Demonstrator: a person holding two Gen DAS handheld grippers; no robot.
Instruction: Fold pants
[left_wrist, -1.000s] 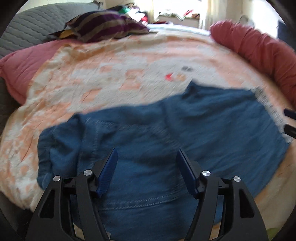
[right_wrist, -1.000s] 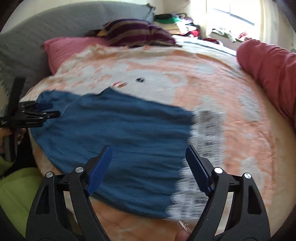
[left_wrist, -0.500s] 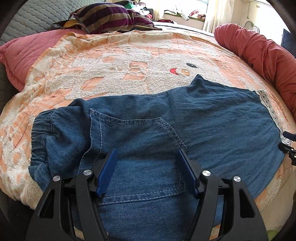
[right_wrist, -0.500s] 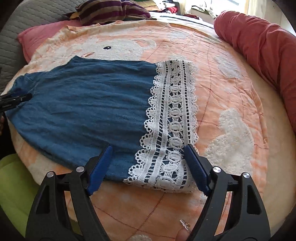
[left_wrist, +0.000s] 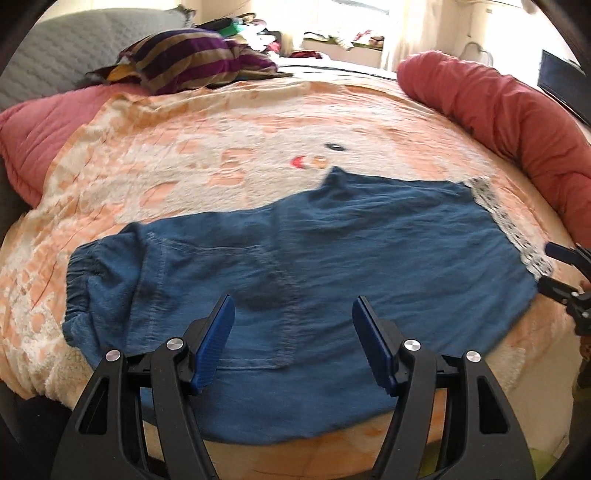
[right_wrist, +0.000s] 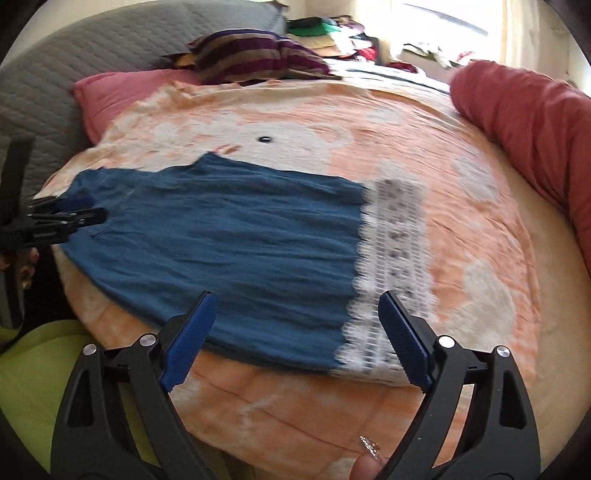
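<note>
You hold the left gripper (left_wrist: 293, 345) with its jaws spread wide and nothing between them, poised above the waist half of the pants (left_wrist: 295, 280), near the front edge of the bed (right_wrist: 295, 406); judged from that stance, you are placed to take the waist side for a fold. The elastic waistband (left_wrist: 79, 280) lies bunched toward the bed's left edge, gathered and puckered, with a stitched back pocket (left_wrist: 258, 291) just inboard of it, beneath the left claw. The pants rest flat on the orange-and-white blanket (left_wrist: 184, 166), running across the bed parallel to its front edge, already doubled leg on leg as far as can be judged, since only one leg width shows. The denim is mid-blue, soft, lightly rippled, not taut. A pointed crotch tip (left_wrist: 334, 173) juts toward the far side of the bed. Further right, the leg ends in a broad white lace hem (right_wrist: 395, 266), blurred in both views, lying toward the right half of the bed, well short of the red bolster (right_wrist: 535, 129) along the right edge. Your right gripper (right_wrist: 297, 339) is likewise released, jaws apart and empty, straddling the hem's near corner from above without touching it that can be seen. That pairing, one claw per end, suits bringing hem to waistband. The cloth is limp; expect it to sag between grips.
</note>
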